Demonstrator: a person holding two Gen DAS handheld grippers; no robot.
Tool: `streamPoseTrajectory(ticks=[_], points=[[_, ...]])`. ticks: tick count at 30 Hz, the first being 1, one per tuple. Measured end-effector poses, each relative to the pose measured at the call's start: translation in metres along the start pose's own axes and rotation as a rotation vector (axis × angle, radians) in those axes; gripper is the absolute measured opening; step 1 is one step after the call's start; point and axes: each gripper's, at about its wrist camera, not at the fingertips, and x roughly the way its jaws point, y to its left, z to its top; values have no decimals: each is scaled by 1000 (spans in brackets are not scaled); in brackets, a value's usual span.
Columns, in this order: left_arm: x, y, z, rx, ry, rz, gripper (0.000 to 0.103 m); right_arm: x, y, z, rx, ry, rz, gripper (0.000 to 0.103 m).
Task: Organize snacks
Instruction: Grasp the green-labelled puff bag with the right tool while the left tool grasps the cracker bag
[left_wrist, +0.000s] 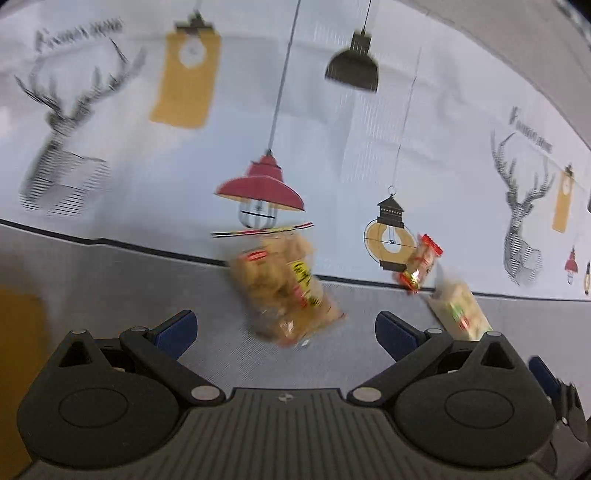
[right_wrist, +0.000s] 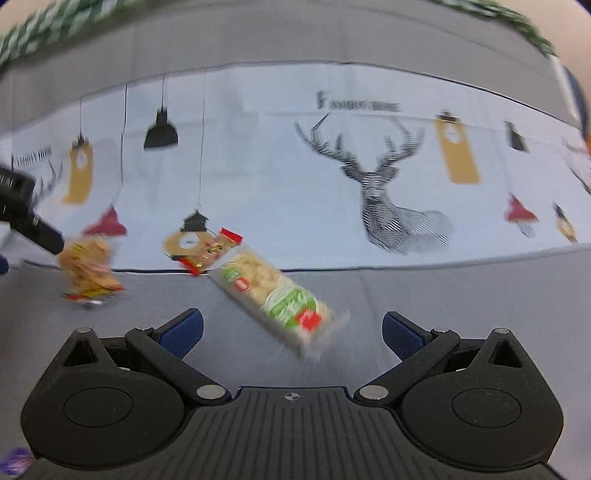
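Three snack packs lie on a printed tablecloth. A brown bag with a yellow label (left_wrist: 284, 291) lies just ahead of my open, empty left gripper (left_wrist: 286, 328); it also shows in the right wrist view (right_wrist: 88, 271). A long pale cracker pack with a green label (right_wrist: 275, 295) lies between and ahead of the fingers of my open, empty right gripper (right_wrist: 291, 328); it also shows in the left wrist view (left_wrist: 460, 312). A small red-ended pack (right_wrist: 212, 251) lies behind it, seen too in the left wrist view (left_wrist: 421, 264). Both views are blurred.
The tablecloth (right_wrist: 258, 166) has a grey border and a white band with deer and lamp prints. The left gripper's body (right_wrist: 22, 214) shows at the left edge of the right wrist view. A yellow-brown patch (left_wrist: 18, 350) sits at far left.
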Motion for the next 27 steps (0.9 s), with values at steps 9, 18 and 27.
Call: streamPoseTrajectory(ticks=[9, 18, 27], points=[[57, -1, 10, 2, 36, 95, 103, 85, -2, -1, -32, 77, 60, 102], [66, -19, 6, 108, 43, 171, 103, 89, -2, -2, -48, 40, 59, 102], [6, -6, -2, 194, 1, 41, 50, 59, 23, -3, -195, 70, 79, 38]])
